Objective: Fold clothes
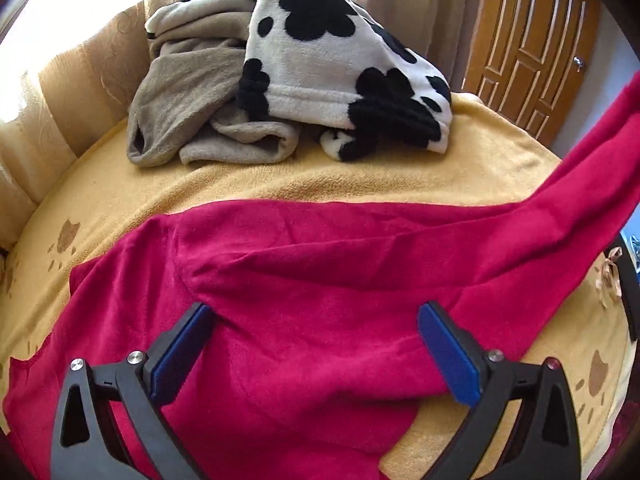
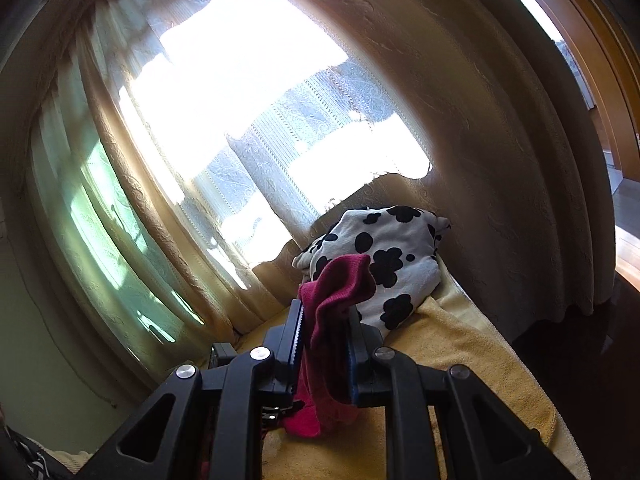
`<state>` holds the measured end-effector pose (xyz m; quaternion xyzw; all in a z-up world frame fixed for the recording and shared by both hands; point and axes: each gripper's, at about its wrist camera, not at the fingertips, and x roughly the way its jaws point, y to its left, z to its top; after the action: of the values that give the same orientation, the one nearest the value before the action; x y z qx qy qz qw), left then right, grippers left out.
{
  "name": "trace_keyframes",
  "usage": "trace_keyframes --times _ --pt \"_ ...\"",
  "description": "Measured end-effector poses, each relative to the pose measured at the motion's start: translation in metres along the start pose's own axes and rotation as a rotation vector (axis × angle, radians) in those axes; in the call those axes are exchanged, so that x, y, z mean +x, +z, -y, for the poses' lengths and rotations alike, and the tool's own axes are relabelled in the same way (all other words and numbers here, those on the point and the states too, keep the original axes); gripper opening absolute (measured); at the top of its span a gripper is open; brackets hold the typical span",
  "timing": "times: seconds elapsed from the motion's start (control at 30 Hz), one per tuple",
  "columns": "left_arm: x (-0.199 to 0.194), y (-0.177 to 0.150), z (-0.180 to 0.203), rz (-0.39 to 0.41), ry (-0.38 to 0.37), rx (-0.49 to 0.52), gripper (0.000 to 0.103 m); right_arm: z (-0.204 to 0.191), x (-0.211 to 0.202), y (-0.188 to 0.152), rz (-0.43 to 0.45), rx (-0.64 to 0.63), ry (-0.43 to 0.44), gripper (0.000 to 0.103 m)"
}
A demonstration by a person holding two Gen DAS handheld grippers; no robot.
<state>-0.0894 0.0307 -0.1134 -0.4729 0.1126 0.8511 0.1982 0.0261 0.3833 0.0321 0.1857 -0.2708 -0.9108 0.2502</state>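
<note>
A red fleece garment (image 1: 304,280) lies spread over the yellow blanket (image 1: 360,176), and one part of it rises off the bed toward the upper right. My left gripper (image 1: 314,314) hovers just above the red cloth, open, its blue pads wide apart with nothing pinched. In the right wrist view my right gripper (image 2: 326,316) is shut on a bunched end of the red garment (image 2: 340,284), which sticks up between the blue pads and hangs below them.
A black-and-white spotted fleece (image 1: 344,56) and a beige fleece (image 1: 188,96) lie piled at the far side of the bed. Curtains (image 2: 500,140) and a bright window stand behind it. A wooden door (image 1: 532,40) is at the right.
</note>
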Motion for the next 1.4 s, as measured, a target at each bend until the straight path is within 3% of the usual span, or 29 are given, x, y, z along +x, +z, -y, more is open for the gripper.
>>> trace_keyframes --times 0.2,0.33,0.47,0.6,0.7,0.93,1.17,1.2,1.27,1.3,1.33,1.4 --pt "-0.064 -0.014 -0.051 0.127 -0.108 -0.153 0.103 -0.045 0.035 0.014 -0.006 -0.05 0.087 0.019" --pt "-0.092 -0.035 -0.1 0.132 -0.057 -0.292 0.103 -0.081 0.075 0.011 -0.051 -0.086 0.159 0.019" --pt "-0.112 -0.076 -0.149 0.141 -0.075 -0.445 0.103 -0.119 0.116 0.004 -0.099 -0.121 0.233 0.019" --pt "-0.139 -0.118 -0.184 0.168 -0.042 -0.51 0.103 -0.166 0.164 -0.013 -0.181 -0.17 0.31 0.019" --pt "-0.154 -0.147 -0.205 0.177 -0.028 -0.544 0.103 -0.204 0.206 -0.042 -0.282 -0.225 0.355 0.019" --pt "-0.181 -0.208 -0.246 0.198 0.001 -0.631 0.103 -0.277 0.297 -0.151 -0.568 -0.353 0.403 0.019" --pt "-0.195 -0.25 -0.276 0.212 0.034 -0.698 0.103 -0.319 0.341 -0.253 -0.82 -0.485 0.421 0.02" --pt "-0.195 -0.253 -0.278 0.213 0.036 -0.703 0.103 -0.323 0.345 -0.265 -0.856 -0.51 0.405 0.022" --pt "-0.195 -0.258 -0.28 0.213 0.04 -0.707 0.103 -0.327 0.35 -0.285 -0.908 -0.56 0.365 0.046" --pt "-0.195 -0.259 -0.28 0.211 0.046 -0.704 0.103 -0.328 0.35 -0.29 -0.915 -0.578 0.358 0.077" --pt "-0.195 -0.26 -0.28 0.207 0.048 -0.702 0.103 -0.329 0.349 -0.293 -0.914 -0.591 0.36 0.086" --pt "-0.194 -0.262 -0.279 0.203 0.043 -0.703 0.103 -0.33 0.342 -0.289 -0.893 -0.59 0.375 0.086"
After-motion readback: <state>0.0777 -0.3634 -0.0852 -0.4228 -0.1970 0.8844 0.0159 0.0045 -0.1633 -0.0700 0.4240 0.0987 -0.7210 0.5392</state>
